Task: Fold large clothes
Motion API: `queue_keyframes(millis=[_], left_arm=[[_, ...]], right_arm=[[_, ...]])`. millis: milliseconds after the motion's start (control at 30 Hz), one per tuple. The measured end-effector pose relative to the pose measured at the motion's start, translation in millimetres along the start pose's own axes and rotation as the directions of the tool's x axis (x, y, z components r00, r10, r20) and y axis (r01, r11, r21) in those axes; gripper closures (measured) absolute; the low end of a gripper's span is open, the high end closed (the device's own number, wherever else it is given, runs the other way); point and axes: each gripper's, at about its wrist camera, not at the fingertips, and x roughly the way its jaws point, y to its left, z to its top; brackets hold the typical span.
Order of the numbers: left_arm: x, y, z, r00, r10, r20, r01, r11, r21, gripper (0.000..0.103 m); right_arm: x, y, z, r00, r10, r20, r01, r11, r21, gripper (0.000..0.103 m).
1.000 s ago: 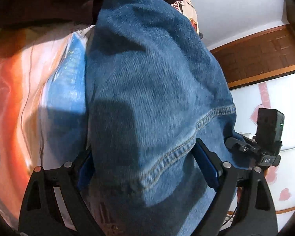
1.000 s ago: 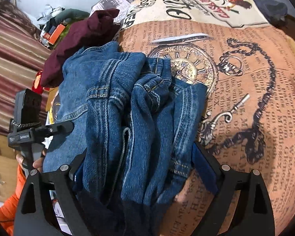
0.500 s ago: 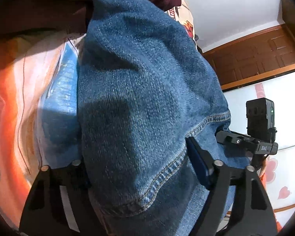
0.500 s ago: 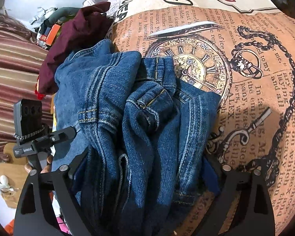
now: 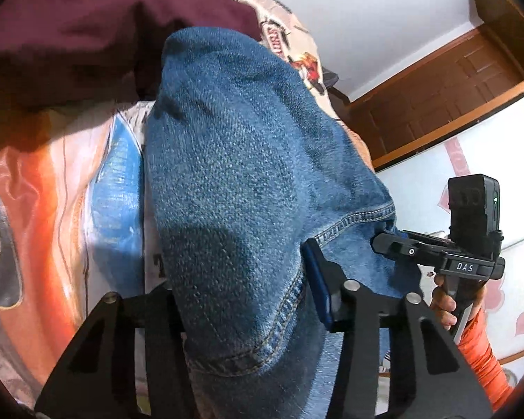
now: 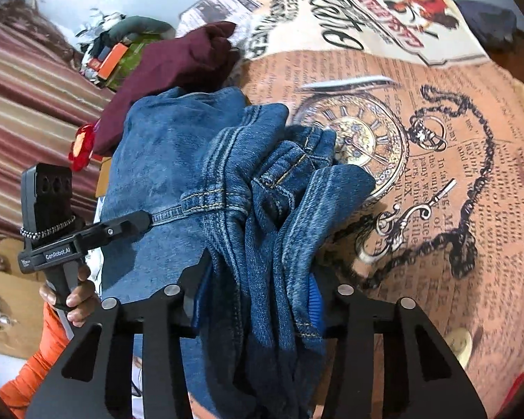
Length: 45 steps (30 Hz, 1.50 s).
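**Both jaws closed on the denim, which is lifted from the bed**

Since the earlier frames the jaws of both grippers have just been closing, with the denim between them, and the gathered cloth is now raised a little higher over the printed cover than it was before.

In the left wrist view, a maroon garment (image 5: 97,24) is seen at the upper left, lying on the bed cover (image 5: 52,188). The blue jeans (image 5: 248,181) are draped in the middle of the picture, and a stitched seam of them is pinched by the left gripper (image 5: 241,296), whose jaws are pressed against the cloth from both sides. At the right, the other gripper is held by a hand (image 5: 443,305) with an orange sleeve (image 5: 485,356).

In the right wrist view, a hand (image 6: 71,300) with the left device is seen at the left edge. Several bunched folds of the jeans are clamped in the right gripper (image 6: 258,300), with the jaws narrowed on them. To the right, the pocket-watch print (image 6: 363,139) of the cover is partly hidden by the denim.
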Motion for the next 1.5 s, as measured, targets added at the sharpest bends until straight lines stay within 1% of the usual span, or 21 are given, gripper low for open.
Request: queue_keyframes(millis=[133,267,333,367,467,600,700,767,900,933,1100,1200,1233,1367,1500], left_arm=[[-22.8,-11.9,1.3,0.999,0.007,0.034,-0.008,1.000,0.017,0.060],[-54.3,-17.4,-1.2,0.995,0.022,0.100,-0.025,0.999,0.030,0.061],[-75.4,-19.5,-5.6,0.988,0.029,0.150,-0.035,0.999,0.037,0.062],[-79.4,-22.5,-8.0,0.985,0.028,0.168,-0.035,0.999,0.039,0.062],[-110.5,-21.6,-8.4,0.974,0.034,0.225,-0.049,0.997,0.058,0.063],[-138.7,-24.7,-8.0,0.959,0.052,0.278,-0.074,0.995,0.067,0.063],[-160.8,-24.0,-0.5,0.945,0.065,0.321,-0.095,0.992,0.077,0.063],[-165.7,-19.0,5.5,0.936,0.071,0.344,-0.105,0.991,0.081,0.063],[-182.5,-3.7,29.4,0.922,0.082,0.378,-0.117,0.990,0.072,0.063],[-177.4,1.1,39.8,0.920,0.084,0.383,-0.118,0.991,0.066,0.063],[-185.8,32.0,79.6,0.911,0.081,0.403,-0.101,0.994,0.029,0.063],[-189.4,47.3,103.9,0.906,0.092,0.413,-0.105,0.994,0.009,0.063],[-189.1,50.3,107.4,0.905,0.096,0.414,-0.108,0.994,0.006,0.063],[-187.5,68.5,138.2,0.902,0.110,0.417,-0.115,0.993,-0.013,0.063],[-183.6,87.7,169.8,0.906,0.102,0.411,-0.091,0.995,-0.048,0.063]], right_arm=[[-18.5,22.1,-3.8,0.999,0.006,0.046,-0.004,0.999,-0.053,0.068],[-27.2,47.1,-6.0,0.997,0.003,0.079,0.007,0.992,-0.125,0.070],[-29.5,61.6,-4.1,0.996,0.011,0.093,0.003,0.989,-0.150,0.071],[-30.1,65.9,-2.8,0.995,0.015,0.097,0.001,0.987,-0.159,0.071],[-33.2,83.8,3.4,0.993,0.029,0.118,-0.006,0.981,-0.192,0.071],[-37.3,108.3,14.4,0.987,0.055,0.150,-0.020,0.974,-0.227,0.071],[-37.0,125.8,29.0,0.982,0.074,0.172,-0.030,0.968,-0.249,0.071],[-35.0,136.4,41.8,0.979,0.091,0.183,-0.040,0.964,-0.261,0.071],[-28.1,157.4,67.3,0.973,0.106,0.203,-0.043,0.956,-0.291,0.071],[-25.2,162.5,74.5,0.973,0.105,0.206,-0.040,0.954,-0.298,0.071],[-11.6,180.4,104.7,0.971,0.094,0.219,-0.018,0.946,-0.324,0.071],[0.5,188.2,125.1,0.971,0.088,0.223,-0.011,0.945,-0.326,0.071],[5.1,190.0,131.6,0.971,0.085,0.223,-0.008,0.945,-0.327,0.071],[21.8,198.1,156.6,0.970,0.072,0.230,0.009,0.944,-0.331,0.072],[35.7,199.4,180.8,0.967,0.068,0.246,0.015,0.946,-0.323,0.072]])
